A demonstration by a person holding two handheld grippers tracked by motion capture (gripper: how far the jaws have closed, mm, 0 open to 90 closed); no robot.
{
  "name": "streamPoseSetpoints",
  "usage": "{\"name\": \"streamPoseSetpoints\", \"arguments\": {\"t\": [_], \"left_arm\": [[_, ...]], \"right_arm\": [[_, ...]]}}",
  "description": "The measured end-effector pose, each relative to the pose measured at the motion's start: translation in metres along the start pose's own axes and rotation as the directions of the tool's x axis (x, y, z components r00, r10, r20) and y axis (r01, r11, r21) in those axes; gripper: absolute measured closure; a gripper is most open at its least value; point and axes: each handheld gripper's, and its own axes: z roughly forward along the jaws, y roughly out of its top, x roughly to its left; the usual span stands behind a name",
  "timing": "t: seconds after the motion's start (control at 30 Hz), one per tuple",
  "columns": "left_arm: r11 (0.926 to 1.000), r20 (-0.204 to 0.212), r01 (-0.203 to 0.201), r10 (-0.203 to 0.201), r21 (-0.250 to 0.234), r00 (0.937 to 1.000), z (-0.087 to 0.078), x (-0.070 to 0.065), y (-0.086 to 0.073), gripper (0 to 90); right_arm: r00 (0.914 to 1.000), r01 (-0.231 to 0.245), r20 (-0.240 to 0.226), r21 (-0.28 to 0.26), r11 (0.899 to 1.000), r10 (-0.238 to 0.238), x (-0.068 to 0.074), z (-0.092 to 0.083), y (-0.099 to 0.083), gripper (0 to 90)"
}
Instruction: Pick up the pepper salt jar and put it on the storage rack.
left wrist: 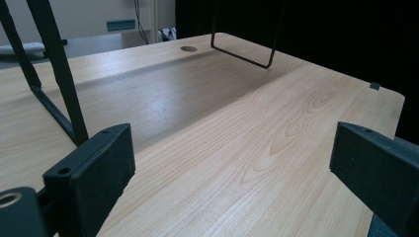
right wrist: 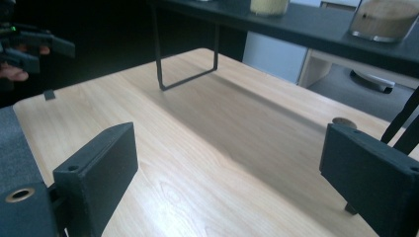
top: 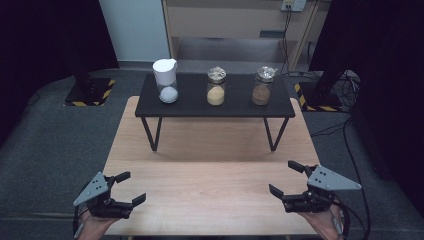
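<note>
— What are they doing right now?

— Not much yet, I'd say. The person is holding the left gripper over the near left corner of the wooden table and the right gripper over the near right corner. Both are standing with jaws spread wide and nothing between them.

— And the jars?

— All three are sitting at the far end, up on the black raised shelf, well apart from both grippers. The one on the left holds something white and is wearing a white cup upside down over its top. The yellow-powder jar is standing in the middle and the brown-powder jar on the right, each capped with what looks like crinkled foil, though it is too small to be sure.

— So which step is this?

— It looks to me like the very start, before any reach. Nothing is being touched.

— What does the next move need?

— A long reach forward and up onto the shelf, I'm guessing. The right gripper is lying nearest the brown-powder jar, the left nearest the white cup. Either would need to come in level with jaws wide enough to straddle the glass, keeping clear of the neighbouring jar and the shelf's edge.
</note>
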Motion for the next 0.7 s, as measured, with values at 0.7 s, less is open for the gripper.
{"name": "streamPoseSetpoints", "arguments": {"t": [0.7], "left_arm": [[1.0000,-0.002,-0.001,0.001,0.001,1.0000,0.000,0.000,0.000,2.7]], "right_arm": [[0.9991,-0.039,0.015,0.019,0.999,0.038,0.000,0.006,-0.042,8.4]]}}
